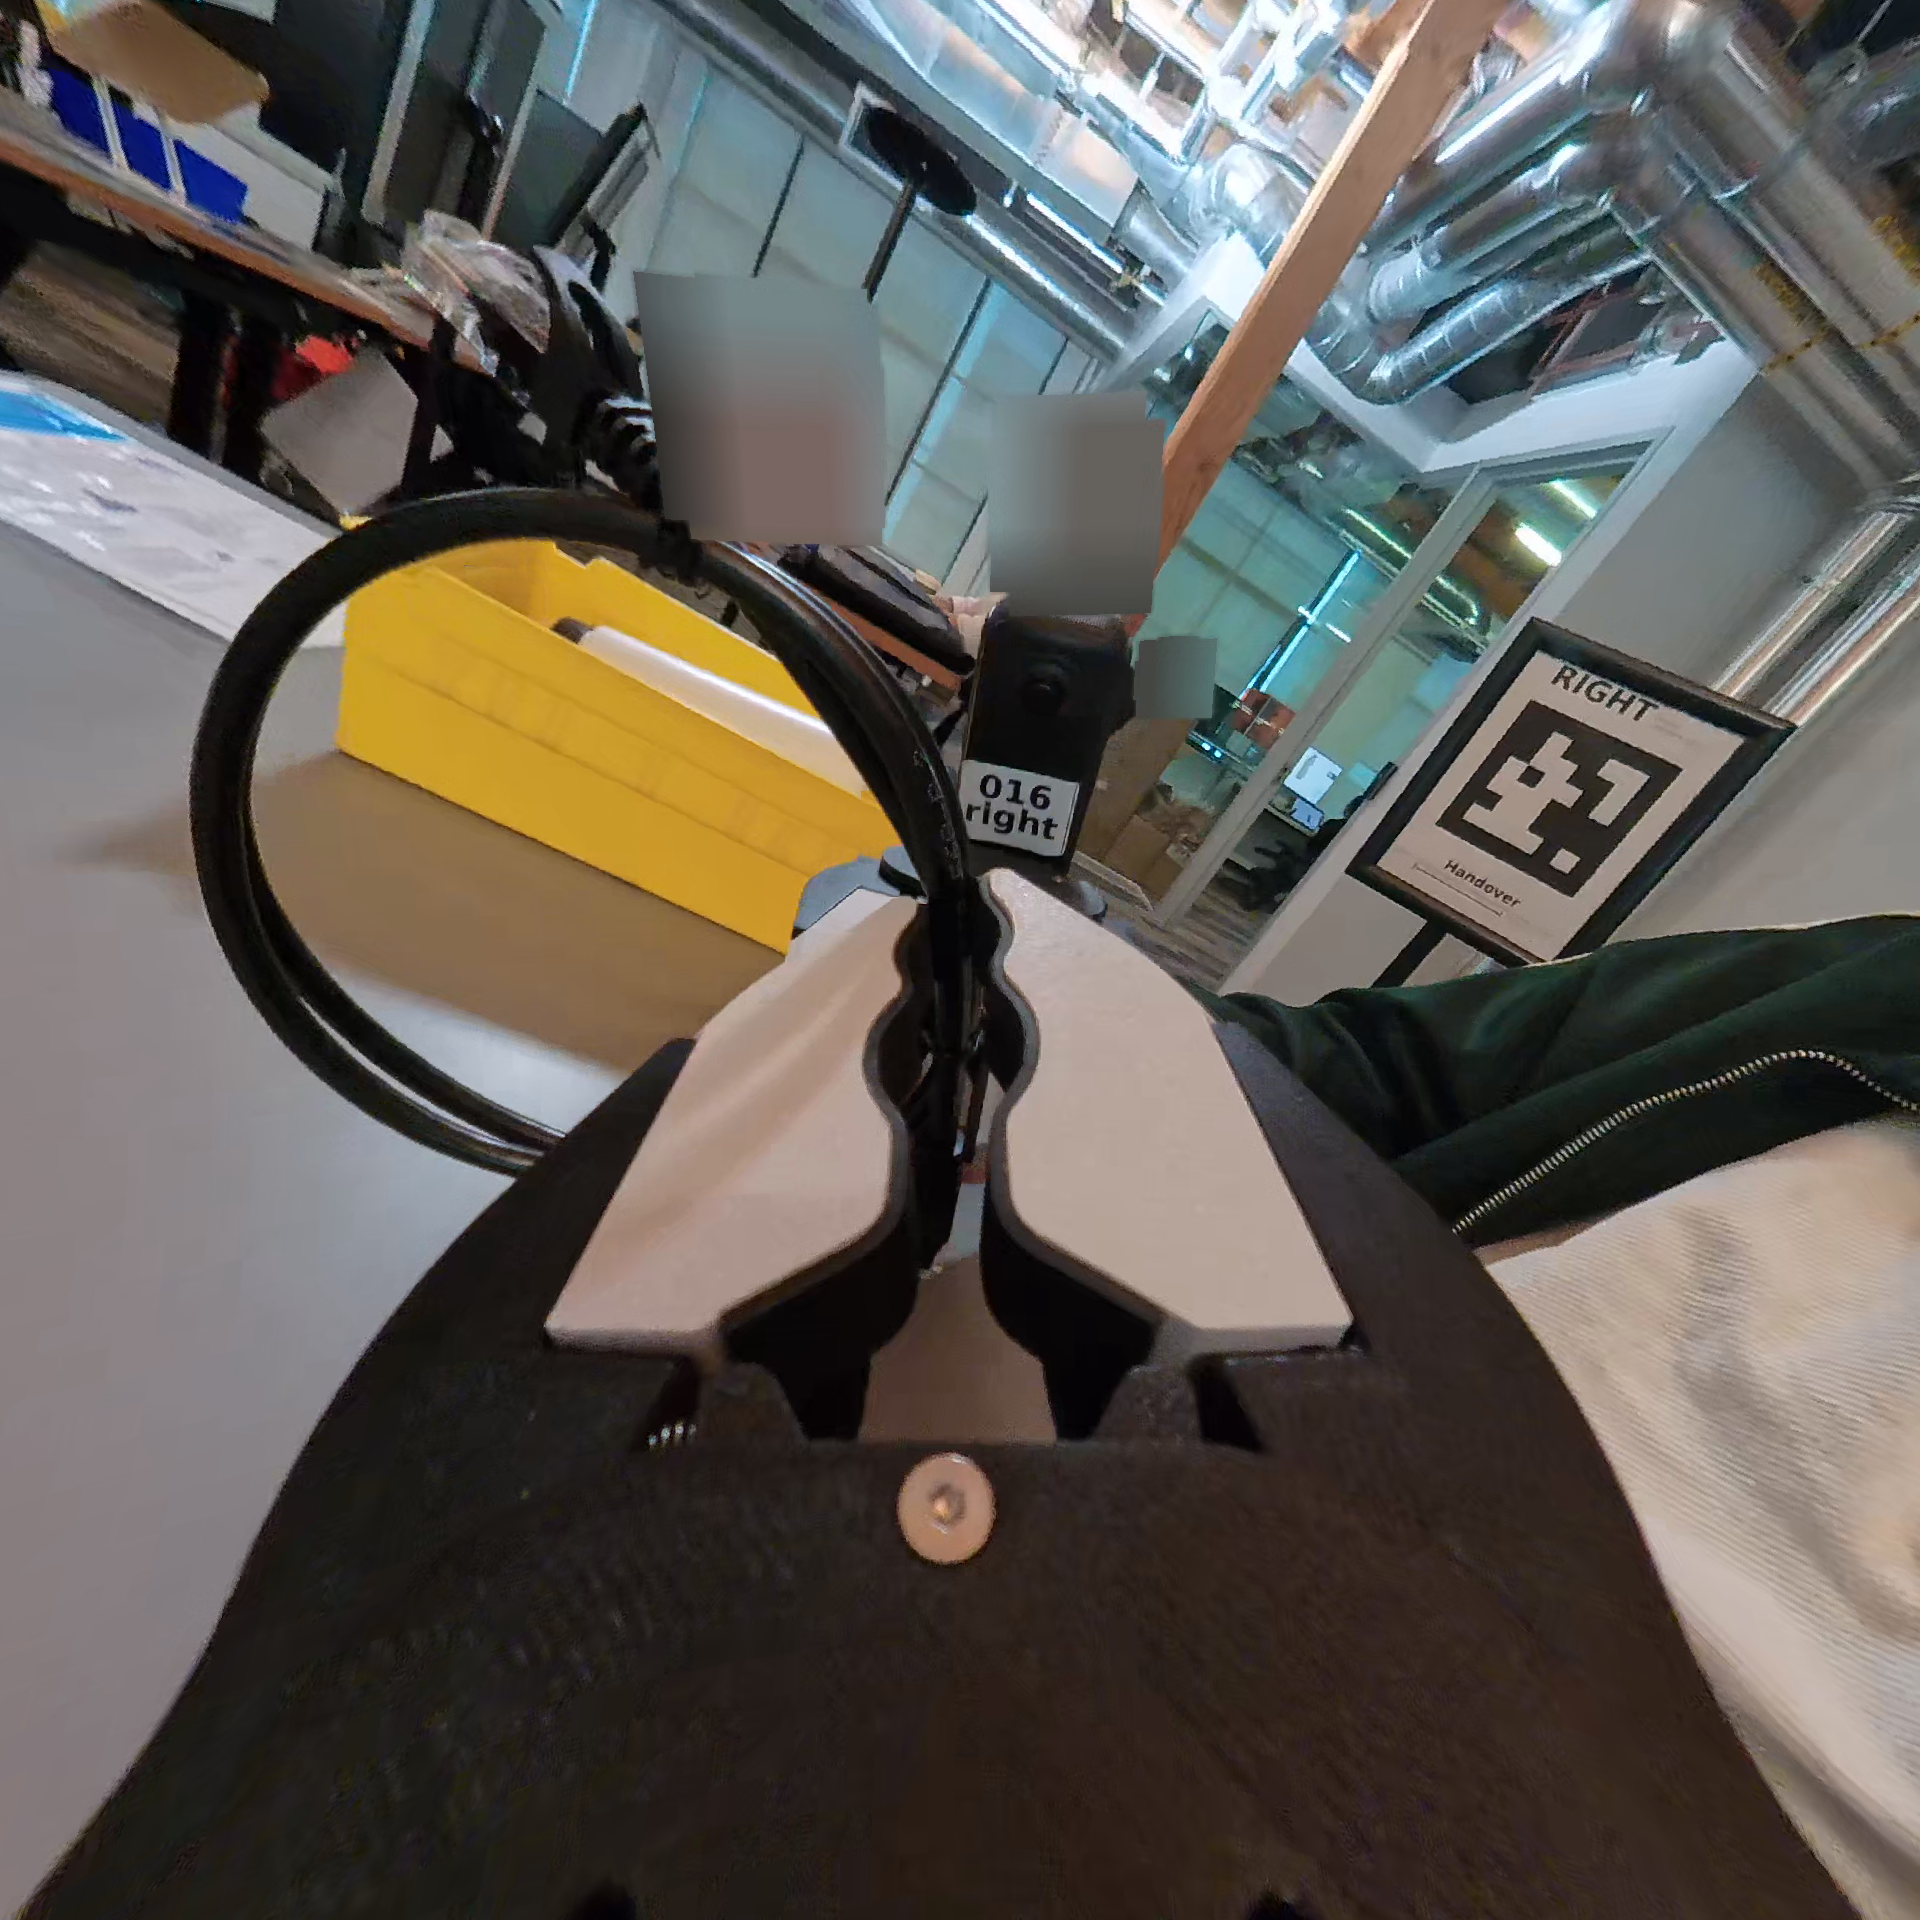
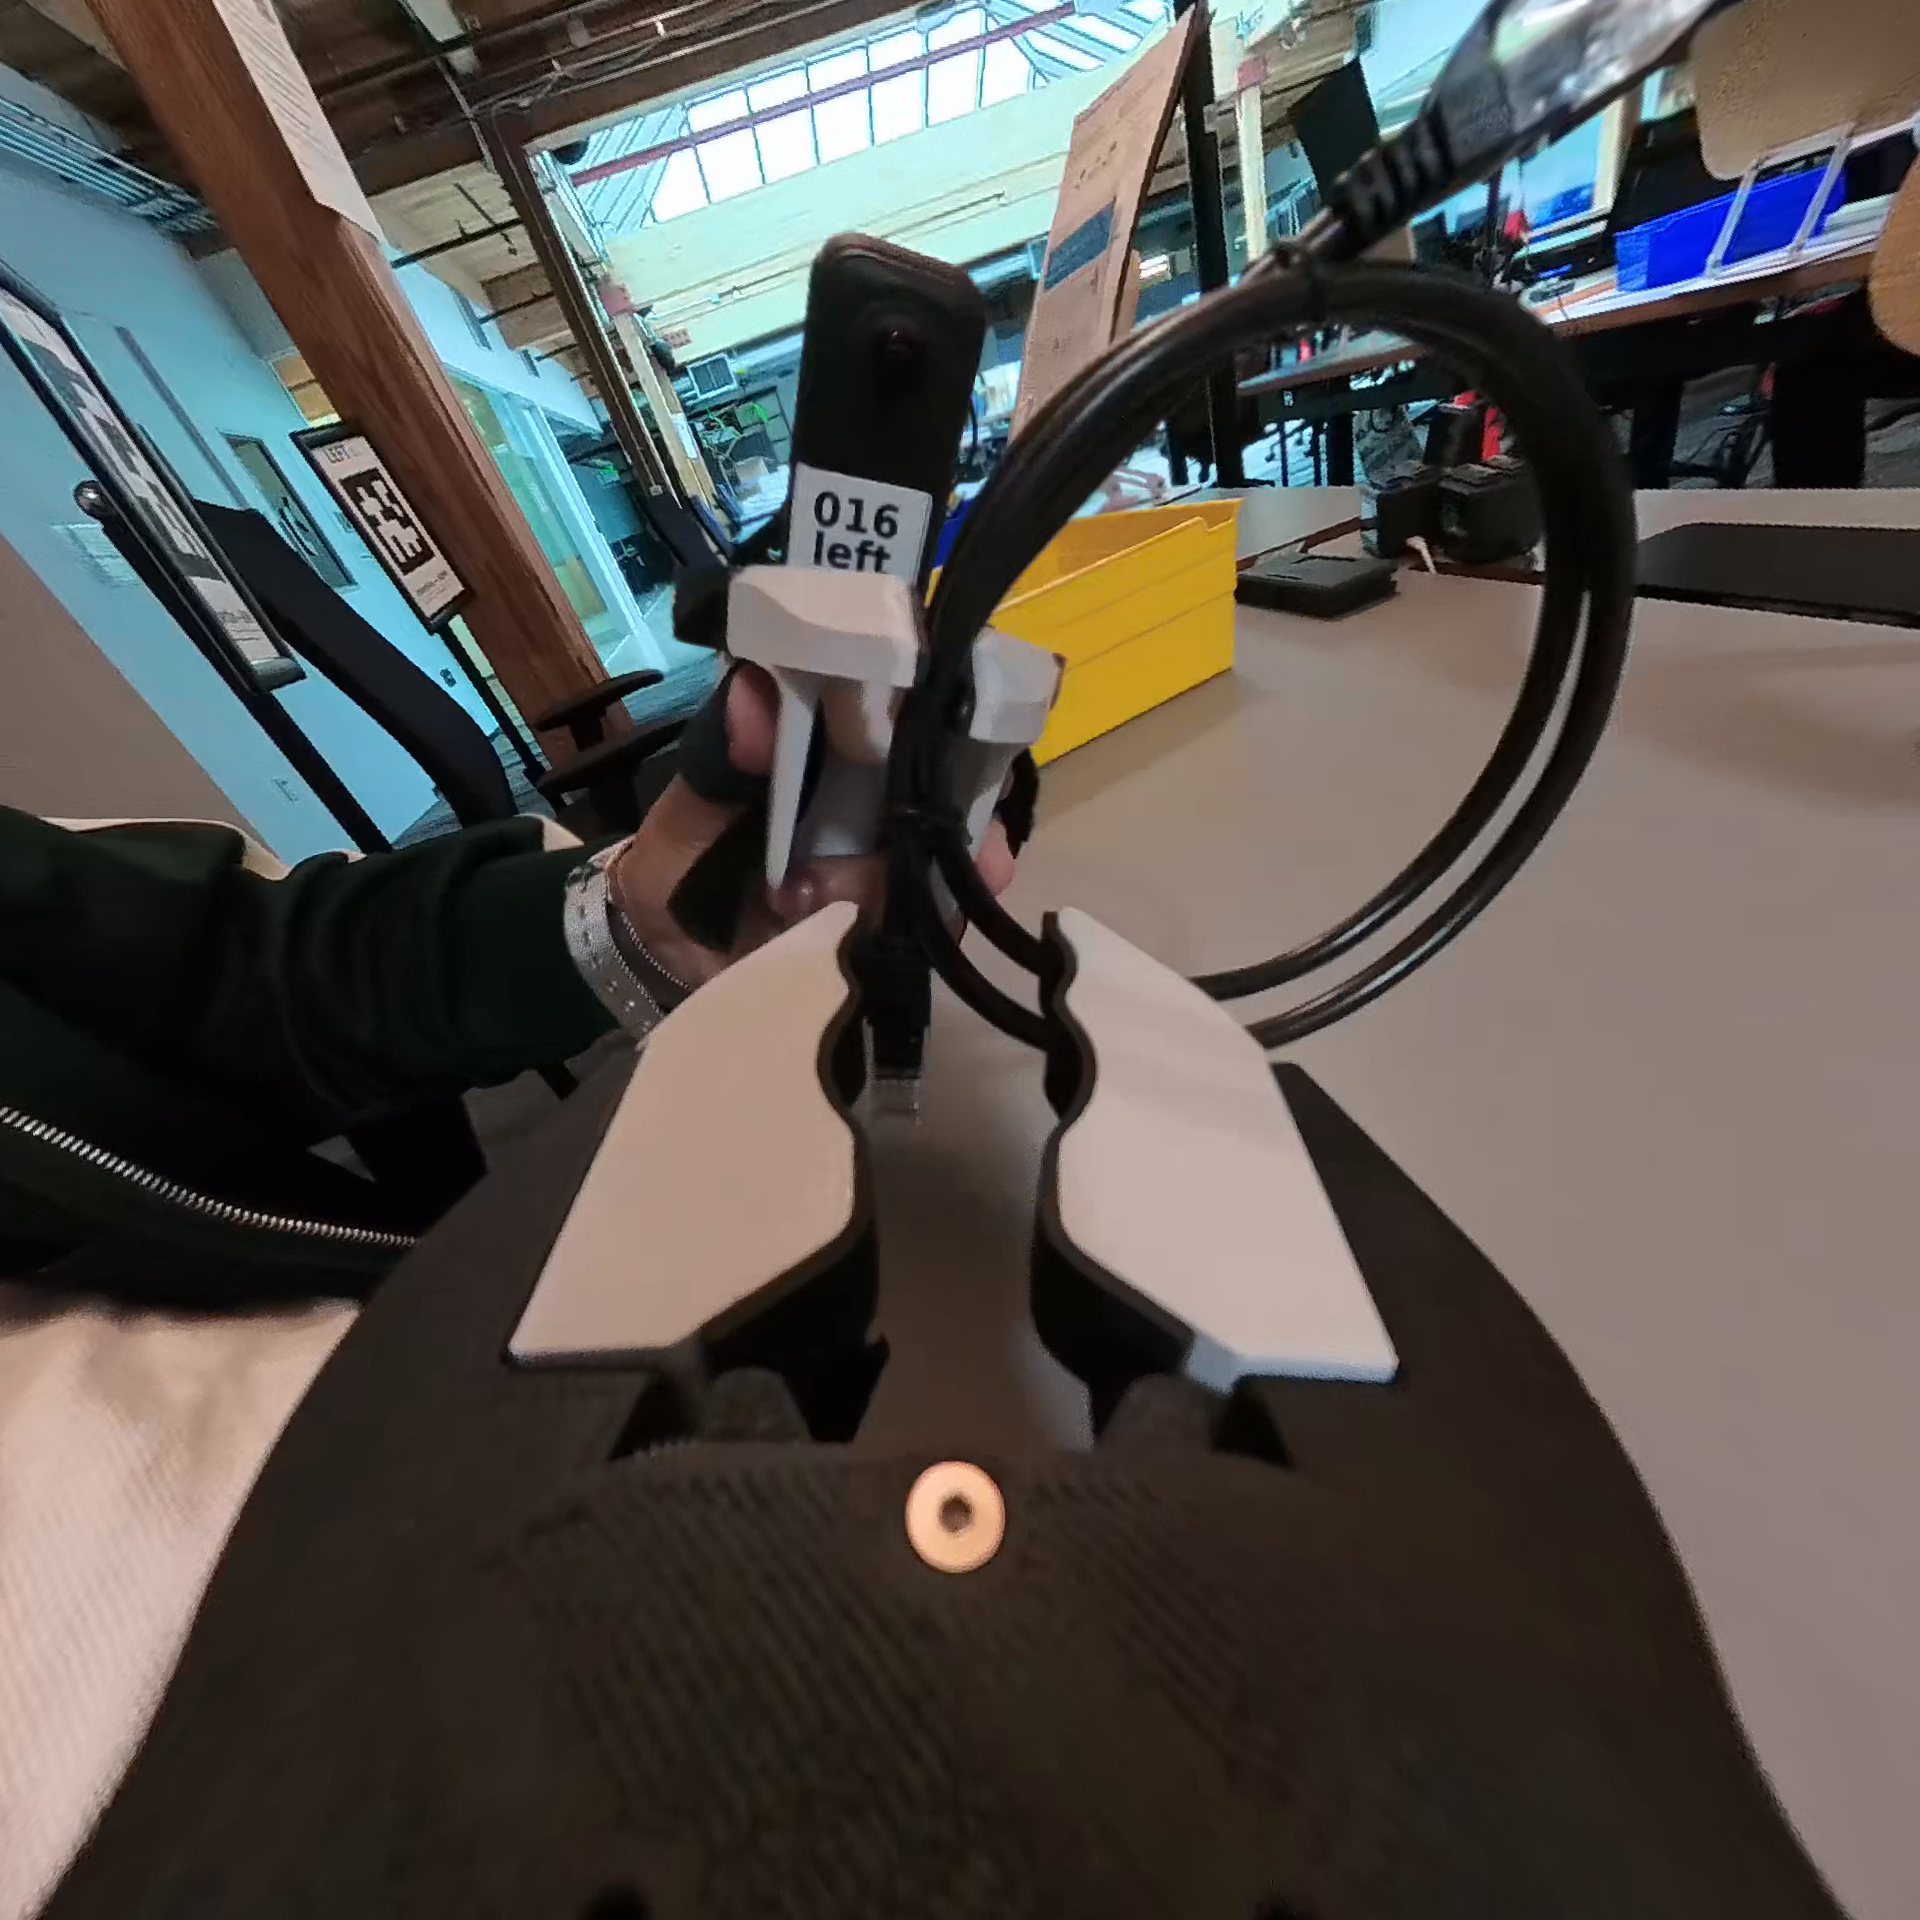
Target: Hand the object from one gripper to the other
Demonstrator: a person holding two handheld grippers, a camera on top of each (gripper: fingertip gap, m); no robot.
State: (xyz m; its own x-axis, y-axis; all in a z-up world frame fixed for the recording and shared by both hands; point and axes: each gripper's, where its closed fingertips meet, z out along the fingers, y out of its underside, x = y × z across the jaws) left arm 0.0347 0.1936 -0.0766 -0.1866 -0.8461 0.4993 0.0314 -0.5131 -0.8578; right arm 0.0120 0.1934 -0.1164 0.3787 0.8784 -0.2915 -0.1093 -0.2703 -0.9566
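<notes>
The left gripper (image 1: 951,904) has its two pale, wavy-edged fingers (image 1: 790,1122) drawn in narrow, pinching the bundled part of a coiled black cable (image 1: 234,831) between them. In the right wrist view the same gripper (image 2: 914,665) shows farther off, gripped by a hand (image 2: 717,883) wearing a dark fingerless glove and a wristband, with the cable clamped at its tips.

The right gripper (image 2: 951,925) stands with its two white fingers (image 2: 727,1143) parted wide. One clear-tipped plug end of the cable (image 2: 894,1018) hangs down into the gap between them, close to the left-hand finger; whether it touches cannot be told. A loop of the cable also crosses the gap near the right-hand finger.

The cable is one smooth, glossy length wound into about two round turns, tied at one point by a thin wrap. The coil stands upright in the air above a plain grey table (image 2: 1455,1143).

Behind it on the table sits one yellow plastic bin (image 1: 582,748), rectangular and ribbed along its side, holding one white roll (image 1: 717,686) with a dark end.

Each gripper body is black, finely ridged plastic with one round silver screw (image 1: 945,1509) at its middle. A dark green zippered sleeve (image 1: 1558,1049) lies to the side.
</notes>
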